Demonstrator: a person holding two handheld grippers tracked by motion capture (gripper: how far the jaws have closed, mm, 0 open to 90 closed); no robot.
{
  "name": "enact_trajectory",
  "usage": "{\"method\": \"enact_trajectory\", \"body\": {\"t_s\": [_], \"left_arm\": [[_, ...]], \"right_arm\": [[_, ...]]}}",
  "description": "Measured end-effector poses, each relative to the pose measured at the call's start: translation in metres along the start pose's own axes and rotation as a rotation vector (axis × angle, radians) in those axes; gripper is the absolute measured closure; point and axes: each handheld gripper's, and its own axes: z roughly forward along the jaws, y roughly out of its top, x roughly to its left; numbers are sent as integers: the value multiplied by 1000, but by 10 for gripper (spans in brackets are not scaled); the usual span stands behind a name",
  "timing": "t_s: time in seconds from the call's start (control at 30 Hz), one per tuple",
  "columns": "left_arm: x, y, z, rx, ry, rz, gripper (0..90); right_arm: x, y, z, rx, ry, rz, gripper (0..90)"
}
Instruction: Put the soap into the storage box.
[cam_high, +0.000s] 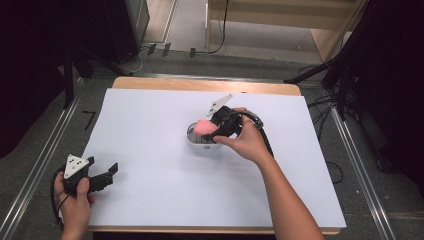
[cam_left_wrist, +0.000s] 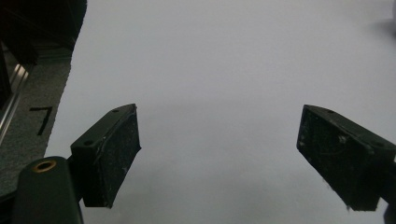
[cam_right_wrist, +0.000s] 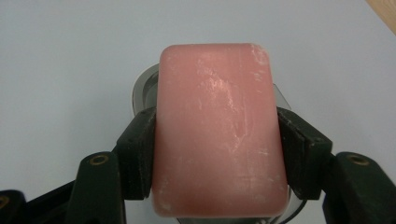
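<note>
Right hand-held gripper (cam_right_wrist: 217, 149) — pink soap (cam_right_wrist: 219, 126) clamped

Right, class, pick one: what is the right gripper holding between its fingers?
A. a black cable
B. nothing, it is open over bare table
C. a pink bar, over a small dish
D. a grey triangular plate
C: the right gripper is shut on the pink bar, with the small dish under it.

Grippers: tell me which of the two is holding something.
The right gripper, over the middle of the table: its jaws clamp a pink soap bar above a small dish. The left gripper sits open near the table's edge.
</note>
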Motion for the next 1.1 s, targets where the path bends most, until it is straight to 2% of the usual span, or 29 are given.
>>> {"method": "enact_trajectory", "body": {"t_s": [0.57,0.67,0.8,0.97,1.1], "left_arm": [[0,0,0,1,-2,-2,139],[0,0,0,1,-2,-2,139],[1,0,0,2,-3,-3,139],[1,0,0,2,-6,-4,139],[0,0,0,1,-2,-3,139]], "right_arm": [[-8,0,9,38,14,-2,385],[-7,0,9,49,17,36,378],[-9,2,-3,-29,54,121,360],[-4,-1,-15,-34,5,133,330],[0,-11,-24,-59,-19,174,309]]}}
